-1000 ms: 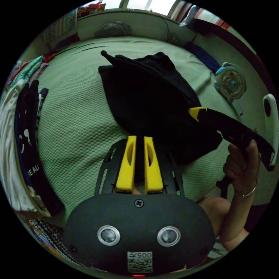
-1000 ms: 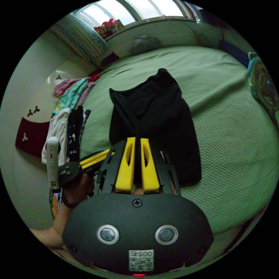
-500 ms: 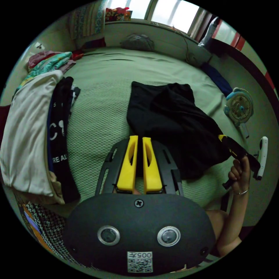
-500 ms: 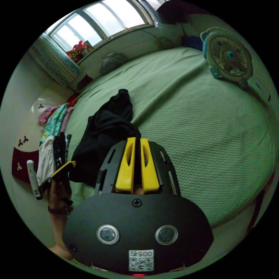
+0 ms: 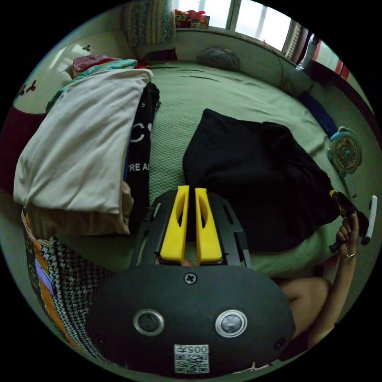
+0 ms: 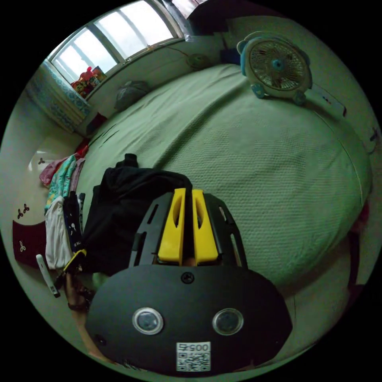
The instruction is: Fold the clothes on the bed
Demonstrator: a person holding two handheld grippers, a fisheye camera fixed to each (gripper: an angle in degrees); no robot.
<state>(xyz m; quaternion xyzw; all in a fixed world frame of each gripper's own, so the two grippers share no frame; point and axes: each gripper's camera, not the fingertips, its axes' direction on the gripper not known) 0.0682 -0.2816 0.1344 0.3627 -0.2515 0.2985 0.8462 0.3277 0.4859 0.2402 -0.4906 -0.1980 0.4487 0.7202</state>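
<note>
Bed (image 6: 254, 167) mostly open; fan (image 6: 276, 65), clothes pile (image 5: 83, 139) at edges.

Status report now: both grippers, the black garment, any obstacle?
Left gripper and right gripper shut on the black cloth garment. Garment half-folded on green bed. Folded stack beside it, apart.

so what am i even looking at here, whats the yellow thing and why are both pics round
Each picture comes from a fisheye camera riding on a hand-held tool, which makes it round. The yellow parts are that tool's tongs: the left tongs in the left gripper view, the right tongs in the right gripper view. A person holds one in each hand. Both pairs are nearly closed with dark cloth between them, pinching edges of a black garment that lies on the green bed. Beside it sits a pile of clothes, and a small fan stands near the bed's far edge.
</note>
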